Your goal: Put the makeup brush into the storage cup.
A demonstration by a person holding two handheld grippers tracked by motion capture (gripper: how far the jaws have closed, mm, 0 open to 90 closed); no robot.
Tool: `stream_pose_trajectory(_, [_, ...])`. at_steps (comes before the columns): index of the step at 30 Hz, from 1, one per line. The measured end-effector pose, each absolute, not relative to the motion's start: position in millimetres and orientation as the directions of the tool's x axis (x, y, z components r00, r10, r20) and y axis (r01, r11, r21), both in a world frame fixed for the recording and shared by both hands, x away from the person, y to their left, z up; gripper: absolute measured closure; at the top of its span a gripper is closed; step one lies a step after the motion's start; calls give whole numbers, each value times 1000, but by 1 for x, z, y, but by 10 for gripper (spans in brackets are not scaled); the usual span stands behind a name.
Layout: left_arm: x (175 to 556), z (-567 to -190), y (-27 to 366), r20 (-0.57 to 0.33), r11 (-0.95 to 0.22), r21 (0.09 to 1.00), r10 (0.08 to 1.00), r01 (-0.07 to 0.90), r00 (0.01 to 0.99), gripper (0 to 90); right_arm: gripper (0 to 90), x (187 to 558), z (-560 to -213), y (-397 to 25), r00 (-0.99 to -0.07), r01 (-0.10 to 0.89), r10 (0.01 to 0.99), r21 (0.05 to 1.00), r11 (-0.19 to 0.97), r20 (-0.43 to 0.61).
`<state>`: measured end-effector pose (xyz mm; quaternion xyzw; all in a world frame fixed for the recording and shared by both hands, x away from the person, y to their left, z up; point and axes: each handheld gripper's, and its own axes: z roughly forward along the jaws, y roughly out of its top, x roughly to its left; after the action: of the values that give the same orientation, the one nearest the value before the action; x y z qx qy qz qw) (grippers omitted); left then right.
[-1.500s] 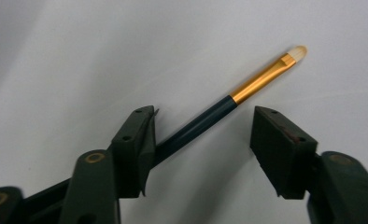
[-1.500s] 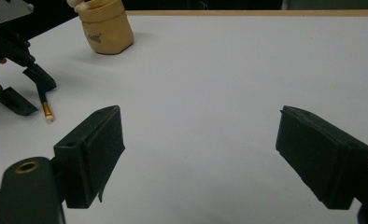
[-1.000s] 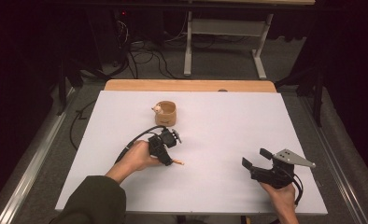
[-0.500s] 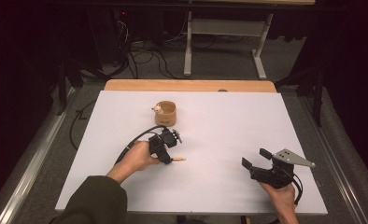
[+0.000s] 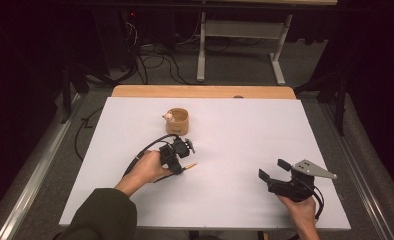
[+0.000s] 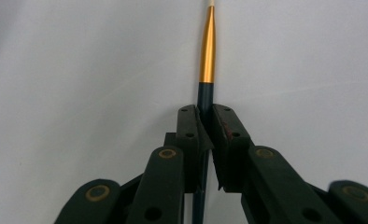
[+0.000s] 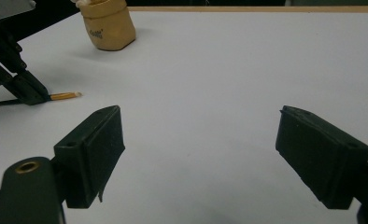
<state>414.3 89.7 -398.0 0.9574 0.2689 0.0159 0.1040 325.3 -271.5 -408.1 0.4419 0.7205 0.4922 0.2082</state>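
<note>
Paintbrush (image 6: 206, 51) is what the left gripper (image 6: 205, 116) has hold of: its two black jaws are pressed together on the dark handle, just behind the gold metal collar. The pale tip pokes out beyond the jaws. From above, the brush (image 5: 189, 165) lies low over the white desk (image 5: 245, 130), roughly in the middle of it and a little toward the near edge, with the gold end pointing toward the right edge. Whether the tip touches the surface I cannot tell. The left gripper (image 5: 179, 166) sits in the person's left hand (image 5: 147, 170), whose dark green sleeve (image 5: 102, 215) comes in over the near edge by the near left corner.

A small tan cup (image 5: 178, 120) stands upright behind the brush, toward the far edge, near it but apart from it. The right gripper view shows the same cup (image 7: 108, 23) at the far left, with the brush (image 7: 65, 96) low beside the other gripper.

Over by the near right corner, the right gripper (image 5: 272, 170) rests in the right hand (image 5: 301, 209), well apart from the brush. Its jaws are spread wide with nothing between them but bare desk (image 7: 229, 84), and the grey three-cornered plate (image 5: 312, 169) sits on top of it.
</note>
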Motion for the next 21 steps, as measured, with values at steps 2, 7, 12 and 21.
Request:
stream_pose_trajectory(2, [414,-398,89,-20,-838,205,513,506,858,819,170,325,-408,-272,-523,431,842,894,126,133])
stream_pose_trajectory(7, [414,-398,88,-17,-842,194,511,504,860,823,170,325,-408,-272,-524,430,841,894,126,133])
stream_pose_trajectory(12, [414,-398,88,-19,-840,197,512,506,859,826,170,325,-408,-272,-525,431,841,893,126,134])
stream_pose_trajectory(21, [417,-397,92,-48,-828,207,522,520,851,828,171,325,-408,-272,-524,432,841,893,127,134])
